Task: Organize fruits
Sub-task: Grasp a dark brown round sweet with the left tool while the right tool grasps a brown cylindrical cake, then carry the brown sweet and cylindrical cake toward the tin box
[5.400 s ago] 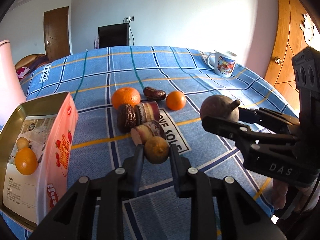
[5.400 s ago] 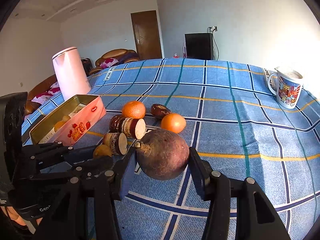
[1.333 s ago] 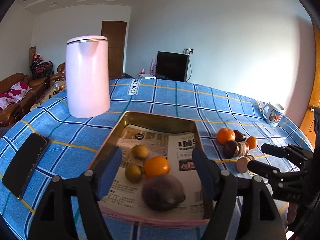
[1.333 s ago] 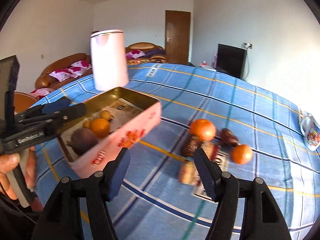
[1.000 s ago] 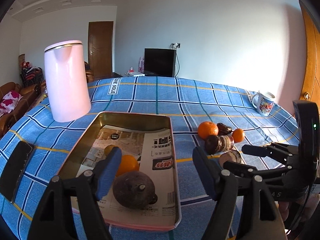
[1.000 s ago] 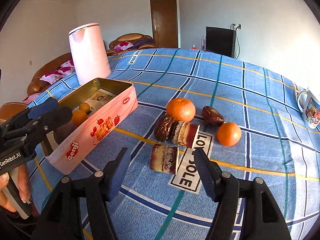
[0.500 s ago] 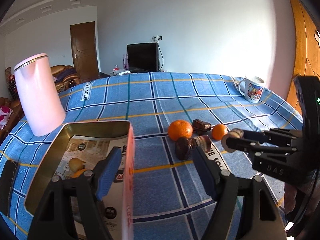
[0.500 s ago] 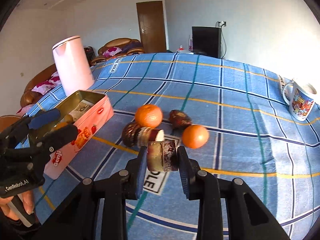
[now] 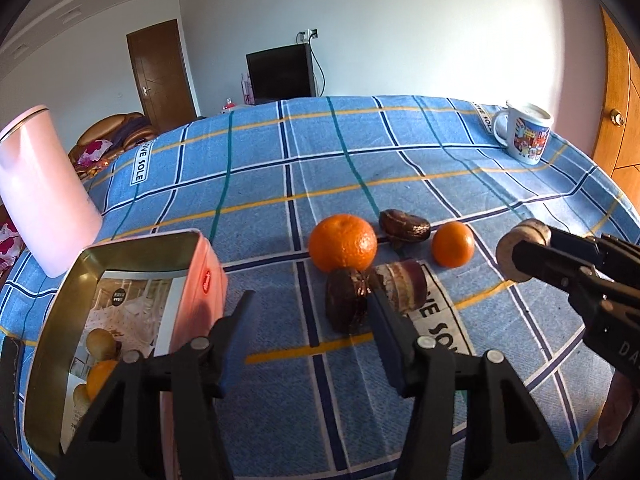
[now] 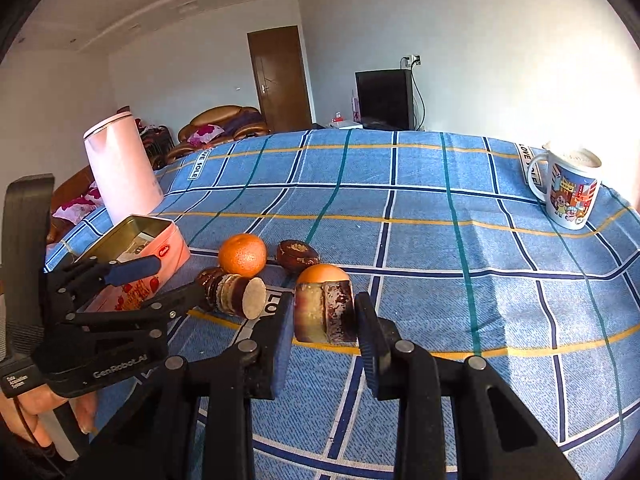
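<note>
My right gripper (image 10: 322,314) is shut on a cut brown fruit piece (image 10: 325,312) and holds it above the cloth; it also shows in the left wrist view (image 9: 520,248). My left gripper (image 9: 310,320) is open and empty, just in front of two dark cut pieces (image 9: 372,294). A large orange (image 9: 343,242), a dark fruit (image 9: 404,226) and a small orange (image 9: 453,244) lie behind them. The pink tin (image 9: 200,280) at the left holds an orange (image 9: 100,376) and small pale fruits.
A pink kettle (image 9: 40,196) stands at the far left beyond the tin. A printed mug (image 9: 524,134) stands at the far right near the table edge. A dark phone (image 9: 8,392) lies left of the tin. The blue checked tablecloth (image 9: 320,152) covers the table.
My right gripper has lifted the cut piece a little off the cloth. My left gripper has swung right from the tin and come closer to the dark pieces.
</note>
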Tool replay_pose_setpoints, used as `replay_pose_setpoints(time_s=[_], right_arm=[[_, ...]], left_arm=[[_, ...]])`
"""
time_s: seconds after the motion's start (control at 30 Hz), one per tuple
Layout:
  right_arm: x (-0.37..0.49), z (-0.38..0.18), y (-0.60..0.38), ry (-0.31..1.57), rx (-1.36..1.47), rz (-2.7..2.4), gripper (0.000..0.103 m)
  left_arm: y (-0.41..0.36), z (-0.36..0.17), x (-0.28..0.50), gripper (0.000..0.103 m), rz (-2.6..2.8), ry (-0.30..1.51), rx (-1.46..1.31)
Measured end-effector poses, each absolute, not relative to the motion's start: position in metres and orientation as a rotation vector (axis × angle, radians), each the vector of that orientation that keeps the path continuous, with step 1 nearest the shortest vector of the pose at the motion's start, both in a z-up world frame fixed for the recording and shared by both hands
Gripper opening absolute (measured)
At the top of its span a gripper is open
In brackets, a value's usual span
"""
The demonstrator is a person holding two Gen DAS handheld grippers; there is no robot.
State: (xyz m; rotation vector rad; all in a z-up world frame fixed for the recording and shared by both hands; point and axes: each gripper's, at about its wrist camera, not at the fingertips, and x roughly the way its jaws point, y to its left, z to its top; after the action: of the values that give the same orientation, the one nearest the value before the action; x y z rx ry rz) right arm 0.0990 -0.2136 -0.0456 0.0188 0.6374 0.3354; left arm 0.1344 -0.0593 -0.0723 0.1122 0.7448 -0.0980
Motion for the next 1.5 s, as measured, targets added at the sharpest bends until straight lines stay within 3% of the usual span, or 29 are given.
replay_pose_setpoints(time_s=[0.13, 0.4, 1.5], right_arm=[[0.099, -0.047, -0.214, 0.635, 0.021, 0.340, 0.032], [0.101, -0.048, -0.214, 0.649, 0.022, 0.341, 0.032], [0.074, -0.033, -0.214, 0.472, -0.008, 0.377, 0.032]], left_arm=[[-0.069, -0.073, 0.139, 0.056, -0.101, 0.746, 0.143], [-0.068, -0.085, 0.162, 0.030, -0.175, 0.860, 0.061], [-0.054, -0.050, 0.116, 0.029, -0.154, 0.554, 0.010]])
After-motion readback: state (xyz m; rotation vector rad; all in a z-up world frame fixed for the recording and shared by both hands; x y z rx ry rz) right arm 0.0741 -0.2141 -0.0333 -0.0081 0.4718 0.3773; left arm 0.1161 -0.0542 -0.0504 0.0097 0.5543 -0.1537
